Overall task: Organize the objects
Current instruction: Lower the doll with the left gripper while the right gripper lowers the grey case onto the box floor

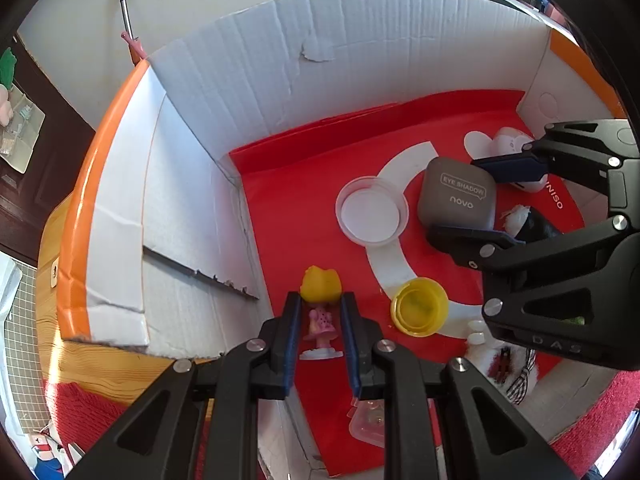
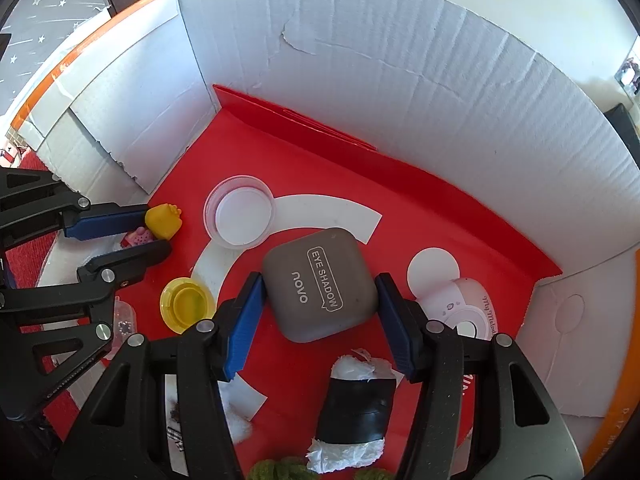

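Both grippers reach into a white cardboard box (image 1: 256, 80) lined with red paper (image 1: 312, 208). My left gripper (image 1: 320, 300) straddles a small doll with yellow hair and a pink dress (image 1: 320, 320); its blue pads sit close on both sides, contact unclear. The doll also shows in the right wrist view (image 2: 162, 222). My right gripper (image 2: 320, 284) straddles a grey eye shadow case (image 2: 320, 284), pads at its two sides, grip unclear. The case also shows in the left wrist view (image 1: 458, 198), between the right gripper's fingers (image 1: 508, 168).
In the box lie a clear round lid (image 1: 372, 210), a yellow cap (image 1: 418, 312), a pink-white round case (image 2: 460, 308), a black roll with white tissue ends (image 2: 356, 392), a small clear container (image 1: 366, 424) and a plush toy (image 1: 504, 364). A wooden table (image 1: 100, 364) lies outside.
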`<state>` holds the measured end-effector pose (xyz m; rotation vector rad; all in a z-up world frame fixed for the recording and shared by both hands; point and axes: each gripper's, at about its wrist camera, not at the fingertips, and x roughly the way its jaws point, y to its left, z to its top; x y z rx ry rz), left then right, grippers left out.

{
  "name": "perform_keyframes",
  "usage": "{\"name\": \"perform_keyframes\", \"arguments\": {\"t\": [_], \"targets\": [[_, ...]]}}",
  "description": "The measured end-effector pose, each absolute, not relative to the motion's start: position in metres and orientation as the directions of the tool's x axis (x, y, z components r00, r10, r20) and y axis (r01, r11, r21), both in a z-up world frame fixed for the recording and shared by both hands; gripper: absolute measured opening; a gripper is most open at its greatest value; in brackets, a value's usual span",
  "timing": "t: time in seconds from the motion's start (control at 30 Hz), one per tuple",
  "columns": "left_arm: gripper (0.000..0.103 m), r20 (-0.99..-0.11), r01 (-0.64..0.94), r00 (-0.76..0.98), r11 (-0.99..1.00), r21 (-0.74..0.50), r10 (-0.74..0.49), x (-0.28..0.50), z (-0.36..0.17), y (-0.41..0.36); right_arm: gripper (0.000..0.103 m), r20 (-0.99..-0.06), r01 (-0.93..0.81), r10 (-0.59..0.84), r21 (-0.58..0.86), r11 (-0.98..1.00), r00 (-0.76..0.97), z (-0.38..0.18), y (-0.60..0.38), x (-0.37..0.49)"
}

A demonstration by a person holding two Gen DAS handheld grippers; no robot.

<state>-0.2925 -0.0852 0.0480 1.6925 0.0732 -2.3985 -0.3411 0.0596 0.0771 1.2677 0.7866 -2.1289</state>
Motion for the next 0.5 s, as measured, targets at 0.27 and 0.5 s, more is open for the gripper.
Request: {"name": "perform_keyframes", "arguments": {"t": [0.27, 0.5], "targets": [[0.021, -0.936, 0.194, -0.323, -0.978, 0.081, -0.142, -0.2923, 0.0498, -0.0845, 0.055, -0.898, 0.694, -0.152, -0.202, -0.691, -0.412, 0.0801, 0.0694, -0.3414], [0.021, -0.935, 0.193, -0.324, -0.978, 0.081, -0.142, -0.2918, 0.0510, -0.0848, 0.056, -0.900, 0.690, -0.152, -0.195, -0.697, -0.408, 0.0812, 0.0704, -0.3398]]}}
